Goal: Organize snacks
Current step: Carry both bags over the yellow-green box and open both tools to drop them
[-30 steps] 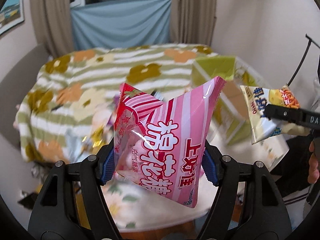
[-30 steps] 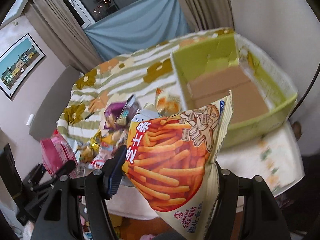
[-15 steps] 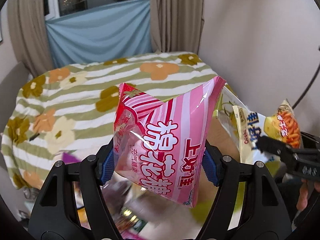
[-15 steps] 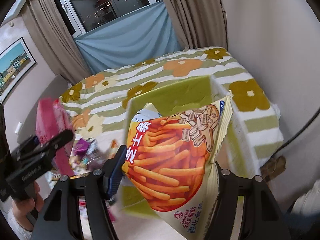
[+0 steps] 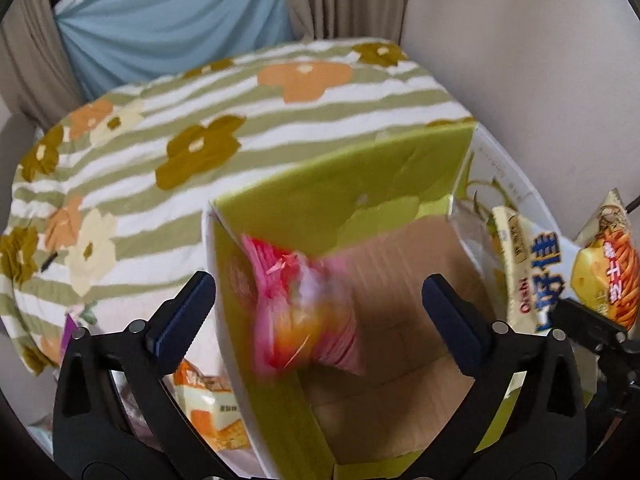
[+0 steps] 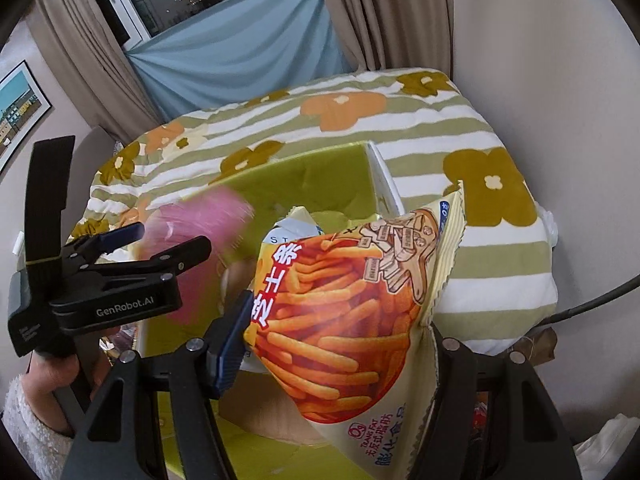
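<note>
Right now the left gripper (image 5: 318,304) has its jaws opening wide, and the pink snack bag (image 5: 304,312) sits between them without either pad touching it — it is a motion-blurred smear, apparently in mid-air over the green cardboard box (image 5: 352,192), with the box's brown floor behind it. Both blue pads stand well clear of the bag's sides. From the right wrist view the same bag shows as a pink blur (image 6: 200,236) just past the left gripper's fingers (image 6: 120,236), against the box's green inner wall (image 6: 304,184).

Meanwhile the right gripper (image 6: 332,332) is clamped on the orange stick-snack bag (image 6: 344,312); the left pad presses its printed face, the other side is hidden by the bag itself. That bag hangs over the box, tilted, its crimped top edge pointing toward the bed.

Outward from there: another orange packet (image 5: 208,408) lies beside the box's white outer wall, and the floral striped bedspread (image 5: 240,120) lies beyond the box. A hand in a fleecy white sleeve (image 6: 44,376) holds the left gripper's handle.
</note>
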{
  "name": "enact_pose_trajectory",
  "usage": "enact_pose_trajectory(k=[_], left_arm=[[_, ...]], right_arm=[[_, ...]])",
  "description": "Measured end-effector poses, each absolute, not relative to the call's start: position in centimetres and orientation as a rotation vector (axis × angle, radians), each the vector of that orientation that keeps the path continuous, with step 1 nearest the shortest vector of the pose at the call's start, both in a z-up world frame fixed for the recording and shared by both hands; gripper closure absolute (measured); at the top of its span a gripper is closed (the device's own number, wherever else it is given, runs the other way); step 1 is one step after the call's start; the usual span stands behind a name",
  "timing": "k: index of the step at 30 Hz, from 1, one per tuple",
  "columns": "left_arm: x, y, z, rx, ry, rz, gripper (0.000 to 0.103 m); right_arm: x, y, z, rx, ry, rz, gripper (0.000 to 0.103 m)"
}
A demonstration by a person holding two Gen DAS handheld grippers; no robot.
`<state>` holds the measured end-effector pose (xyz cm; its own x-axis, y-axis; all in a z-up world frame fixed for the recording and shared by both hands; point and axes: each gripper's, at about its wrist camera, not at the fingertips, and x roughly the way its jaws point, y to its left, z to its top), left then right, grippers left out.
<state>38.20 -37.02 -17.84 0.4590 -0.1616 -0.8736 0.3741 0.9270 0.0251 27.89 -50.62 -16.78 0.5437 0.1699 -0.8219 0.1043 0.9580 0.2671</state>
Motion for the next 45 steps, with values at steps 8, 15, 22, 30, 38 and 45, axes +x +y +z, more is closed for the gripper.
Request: enact_pose_trajectory(k=[8,15,22,30,38,45], left_arm=[[35.4,-33.9,-17.1,0.181,1.057,-0.356,0.001],[33.7,-30.9,-15.2,0.140,1.032,-0.339,0.001],[33.4,-29.4,-14.9,0.134,1.025,-0.310,0.001],[32.6,-28.6,-15.8,0.122,1.044,-0.283,0.001],[31.6,-28.7,-15.3,0.098,1.036,-0.276,0.001],[29.7,-28.7,-12.4,0.085,0.973,-0.255,0.001]], right_arm=[[27.2,-50.7,-17.2,0.299,1.023,0.017,0.039],[28.7,-49.9,-16.3,0.303,0.991,0.034,0.038],[32.6,-48.4,-16.3,0.305,0.975,0.095,0.036],[33.2,-47.5,-17.1,0.254,0.932,0.078,0.000],[30.9,-48.0,-16.3,0.215,0.938,0.093,0.000],[29.1,-48.1,-13.7,0.165,0.902,0.088,0.000]])
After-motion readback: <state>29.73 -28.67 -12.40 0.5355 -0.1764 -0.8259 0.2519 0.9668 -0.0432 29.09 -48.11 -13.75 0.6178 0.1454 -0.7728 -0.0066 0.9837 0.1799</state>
